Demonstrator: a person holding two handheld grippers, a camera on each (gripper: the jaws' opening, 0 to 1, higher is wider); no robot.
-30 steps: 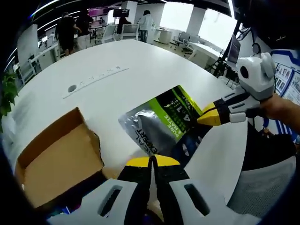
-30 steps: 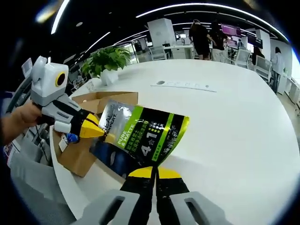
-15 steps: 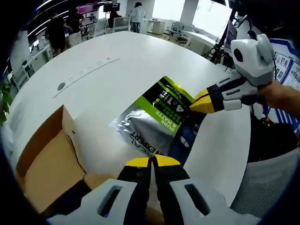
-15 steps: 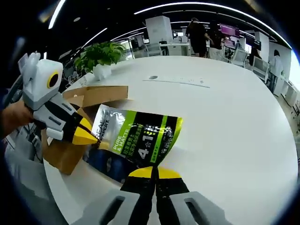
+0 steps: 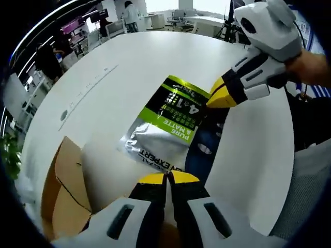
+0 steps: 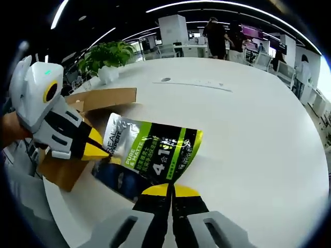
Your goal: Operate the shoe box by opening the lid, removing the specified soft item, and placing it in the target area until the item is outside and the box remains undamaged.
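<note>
A soft foil pouch (image 5: 172,122) printed in green, black and silver hangs stretched between both grippers, low over the white table (image 5: 129,67). My left gripper (image 5: 166,178) is shut on its silver end. My right gripper (image 5: 213,99) comes in from the right, pinching the green end. In the right gripper view the pouch (image 6: 153,151) spreads out in front of my right gripper (image 6: 169,190), shut on its near edge. There my left gripper (image 6: 99,151) holds its left edge. The open cardboard shoe box (image 5: 64,194) stands at the lower left, its flap (image 6: 103,98) raised behind the pouch.
The round table's near edge (image 6: 77,206) runs close under the box. A potted plant (image 6: 106,54) stands on the table beyond the box, and a cable slot (image 6: 199,84) crosses the middle. Several people (image 6: 222,36) stand at desks far behind. A hand (image 5: 315,67) grips the right tool.
Both grippers have carried the pouch a little away from the box and lower toward the table. Both views have tilted with the hands.
</note>
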